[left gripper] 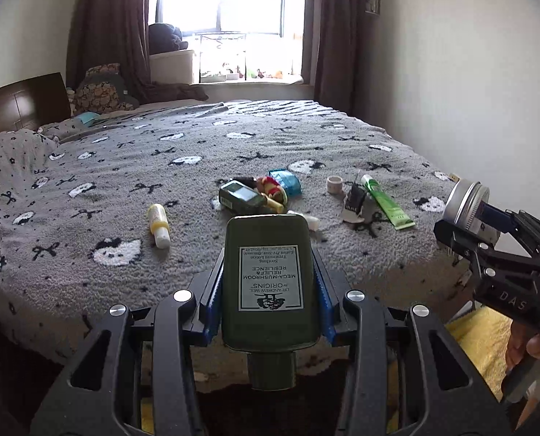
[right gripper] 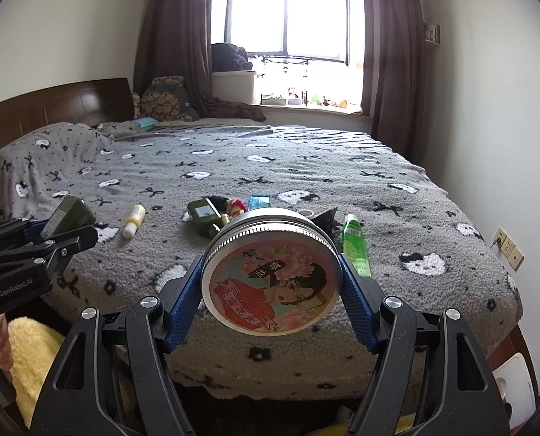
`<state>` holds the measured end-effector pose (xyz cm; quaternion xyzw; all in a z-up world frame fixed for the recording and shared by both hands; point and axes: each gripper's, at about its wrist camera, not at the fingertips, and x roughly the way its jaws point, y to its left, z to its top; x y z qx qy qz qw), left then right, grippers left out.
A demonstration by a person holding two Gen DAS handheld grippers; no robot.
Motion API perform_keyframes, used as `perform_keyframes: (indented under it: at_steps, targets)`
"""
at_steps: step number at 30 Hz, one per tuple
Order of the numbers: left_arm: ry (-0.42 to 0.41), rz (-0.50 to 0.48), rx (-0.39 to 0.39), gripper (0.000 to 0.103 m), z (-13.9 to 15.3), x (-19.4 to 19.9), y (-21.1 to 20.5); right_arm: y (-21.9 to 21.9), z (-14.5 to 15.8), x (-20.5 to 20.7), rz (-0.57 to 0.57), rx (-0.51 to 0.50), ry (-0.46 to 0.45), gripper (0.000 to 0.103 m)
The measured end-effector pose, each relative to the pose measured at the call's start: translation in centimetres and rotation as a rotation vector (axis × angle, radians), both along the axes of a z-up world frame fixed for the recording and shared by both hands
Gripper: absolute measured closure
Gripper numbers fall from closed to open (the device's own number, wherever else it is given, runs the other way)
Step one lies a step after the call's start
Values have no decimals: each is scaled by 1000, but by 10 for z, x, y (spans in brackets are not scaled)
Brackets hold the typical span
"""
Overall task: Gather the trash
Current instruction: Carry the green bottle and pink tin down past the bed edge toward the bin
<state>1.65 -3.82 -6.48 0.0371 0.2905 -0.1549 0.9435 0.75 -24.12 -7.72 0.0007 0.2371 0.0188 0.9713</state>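
My left gripper (left gripper: 268, 279) is shut on a dark green Origins lotion bottle (left gripper: 268, 283), held cap-down above the bed's near edge; it also shows in the right wrist view (right gripper: 70, 216). My right gripper (right gripper: 271, 283) is shut on a round metal tin (right gripper: 271, 272) with a painted lady on its base; the tin shows in the left wrist view (left gripper: 468, 203) at the right. On the bed lie a yellow-white tube (left gripper: 158, 224), a second green bottle (left gripper: 239, 196), a red-yellow wrapper (left gripper: 271, 189), a blue packet (left gripper: 286, 181), a tape roll (left gripper: 334, 184), a black sachet (left gripper: 355, 203) and a green tube (left gripper: 386, 205).
The grey patterned bedspread (left gripper: 124, 167) covers the bed. A dark headboard (right gripper: 51, 109) is at the left, with pillows and a window behind. Something yellow and fluffy (right gripper: 33, 356) lies on the floor below the bed's near edge. A wall socket (right gripper: 510, 247) is at the right.
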Motion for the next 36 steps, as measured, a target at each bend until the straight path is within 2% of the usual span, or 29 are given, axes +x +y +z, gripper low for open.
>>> perform_keyframes:
  at_steps: [9, 16, 25, 31, 36]
  targets:
    - [166, -44, 32, 63, -62, -18, -2, 3, -46, -8, 30, -1, 135, 32]
    - [331, -45, 46, 63, -119, -14, 2, 11, -88, 1, 59, 14, 259, 32]
    - [544, -96, 80, 63, -194, -4, -9, 20, -160, 18, 114, 75, 497, 32]
    - [697, -132, 81, 63, -241, 3, -14, 23, -207, 28, 107, 104, 669, 32]
    - [747, -158, 120, 63, -259, 8, -21, 29, -239, 33, 110, 132, 766, 32]
